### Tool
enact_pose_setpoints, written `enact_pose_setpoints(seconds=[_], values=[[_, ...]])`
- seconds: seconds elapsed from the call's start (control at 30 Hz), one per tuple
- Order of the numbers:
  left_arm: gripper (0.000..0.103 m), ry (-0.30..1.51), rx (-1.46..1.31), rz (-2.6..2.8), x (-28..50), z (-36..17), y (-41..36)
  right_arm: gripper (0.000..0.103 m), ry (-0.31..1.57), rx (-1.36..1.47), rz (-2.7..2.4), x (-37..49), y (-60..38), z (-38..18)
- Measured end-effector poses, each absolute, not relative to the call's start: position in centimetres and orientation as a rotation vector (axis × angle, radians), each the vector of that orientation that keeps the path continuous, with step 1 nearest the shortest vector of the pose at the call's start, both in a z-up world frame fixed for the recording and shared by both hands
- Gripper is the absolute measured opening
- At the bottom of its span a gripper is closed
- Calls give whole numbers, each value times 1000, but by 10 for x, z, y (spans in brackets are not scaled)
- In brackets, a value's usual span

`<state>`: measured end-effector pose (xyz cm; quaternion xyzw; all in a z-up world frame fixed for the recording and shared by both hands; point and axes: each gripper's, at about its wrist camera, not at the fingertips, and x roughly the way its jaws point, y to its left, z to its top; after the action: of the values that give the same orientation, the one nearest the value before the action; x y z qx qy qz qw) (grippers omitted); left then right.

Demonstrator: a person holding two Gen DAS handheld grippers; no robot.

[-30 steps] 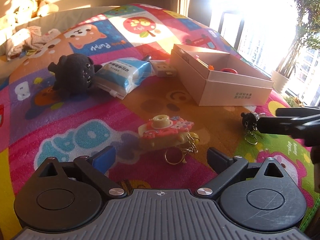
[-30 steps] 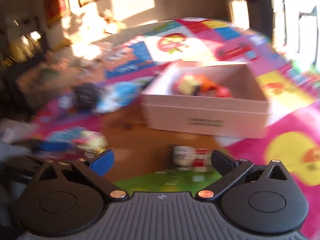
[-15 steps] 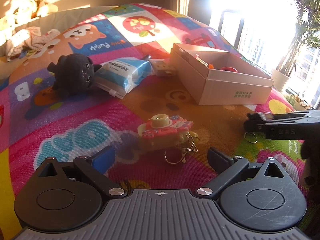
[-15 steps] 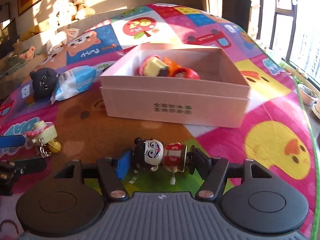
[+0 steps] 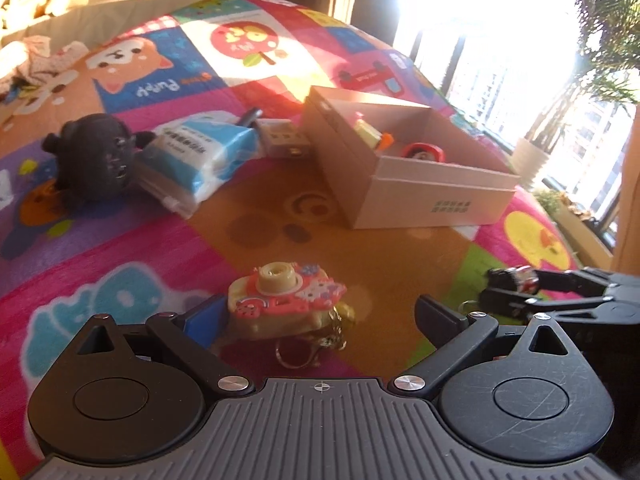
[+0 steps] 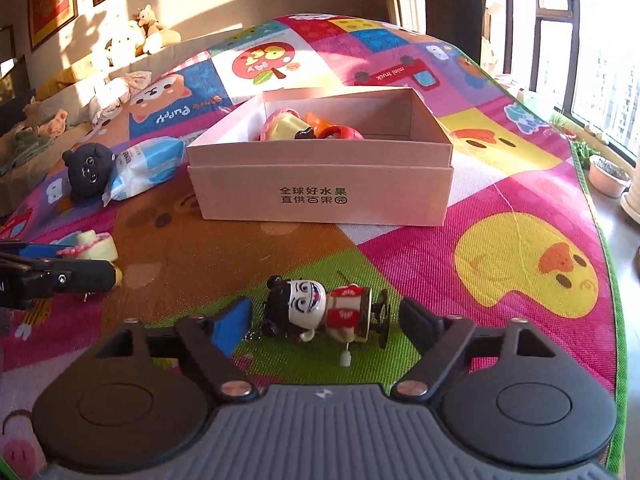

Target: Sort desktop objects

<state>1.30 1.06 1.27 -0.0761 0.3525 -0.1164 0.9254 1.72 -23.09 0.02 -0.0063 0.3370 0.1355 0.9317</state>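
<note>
Sunlit from the windows at the right, a bright cartoon play mat [image 6: 520,264] carries everything; whether a desk or the floor lies under it I cannot tell. An open cardboard box [image 6: 320,196] sits mid-mat and already holds a few small toys [image 6: 312,130], one yellow with a pink rim and one red, so the sorting looks partly done.

Left outside the box are a toy camera [image 5: 284,300] with key rings, a wind-up doll [image 6: 324,312] lying on its side, a black plush [image 5: 94,156], a blue tissue pack [image 5: 200,152] leaning against the plush, and a small pale block [image 5: 280,136] just beside the box's far corner. By my reckoning more is left than done.

Both tongs angle down toward the mat from the near side. The left tongs [image 5: 320,312] stand wide, with the camera between the fingers; the blue pad [image 5: 204,316] is touching or nearly touching its side, the other finger well apart, so nothing is gripped. The right tongs [image 6: 324,320] straddle the doll, head toward the blue pad, wind-up end toward the black one; the jaws are opening, gaps show on both sides, and the doll rests on the mat, not held.

Each tool seems lined up on its own toy, and the box is the likely destination for both.
</note>
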Motion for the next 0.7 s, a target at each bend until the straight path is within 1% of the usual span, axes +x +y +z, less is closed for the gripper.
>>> enact_pose_setpoints(seconds=[0.13, 0.27, 0.43, 0.6, 0.7], values=[[101, 718, -191, -284, 17, 15, 5, 87, 690, 15, 280, 18, -235, 0], [102, 699, -83, -217, 19, 16, 0, 88, 688, 27, 277, 18, -237, 0], [102, 701, -78, -151, 19, 17, 15, 90, 691, 37, 279, 19, -238, 0], [101, 625, 52, 89, 22, 19, 25, 94, 695, 48, 275, 20, -239, 0], [102, 602, 34, 131, 20, 23, 38, 95, 696, 49, 274, 21, -239, 0]])
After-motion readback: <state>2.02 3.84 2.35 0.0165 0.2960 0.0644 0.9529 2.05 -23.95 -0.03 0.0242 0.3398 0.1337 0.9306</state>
